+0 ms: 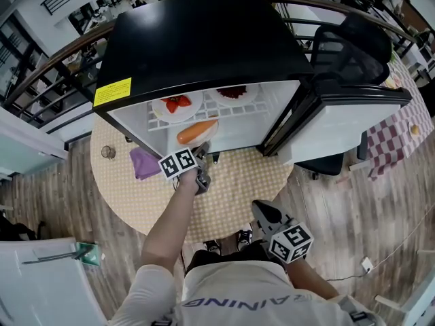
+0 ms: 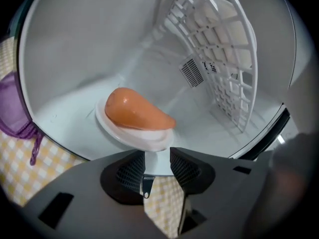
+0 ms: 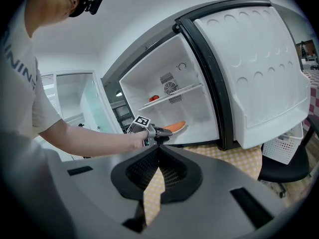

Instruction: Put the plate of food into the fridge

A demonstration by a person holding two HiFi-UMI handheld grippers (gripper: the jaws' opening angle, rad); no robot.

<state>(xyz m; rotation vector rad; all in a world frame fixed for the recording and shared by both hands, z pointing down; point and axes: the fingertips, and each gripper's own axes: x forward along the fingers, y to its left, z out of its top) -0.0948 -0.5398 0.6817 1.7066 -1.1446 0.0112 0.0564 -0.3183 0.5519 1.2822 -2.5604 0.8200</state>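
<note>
A white plate (image 2: 130,133) carrying an orange piece of food (image 2: 135,111) rests on the floor of the open black mini fridge (image 1: 204,39). In the head view the plate (image 1: 198,132) sits at the fridge's front edge, under the wire shelf. My left gripper (image 2: 157,159) is open just in front of the plate's near rim, with nothing between its pads. In the head view the left gripper (image 1: 203,170) hangs over the table right before the fridge opening. My right gripper (image 3: 158,149) is shut and empty, held back near my body (image 1: 262,214).
The fridge door (image 1: 343,117) stands swung open to the right. The wire shelf (image 2: 224,63) holds a plate of strawberries (image 1: 178,104) and a second plate (image 1: 234,94). A purple cloth (image 1: 144,161) lies on the checked round table (image 1: 231,189). A black chair (image 1: 346,53) stands behind the door.
</note>
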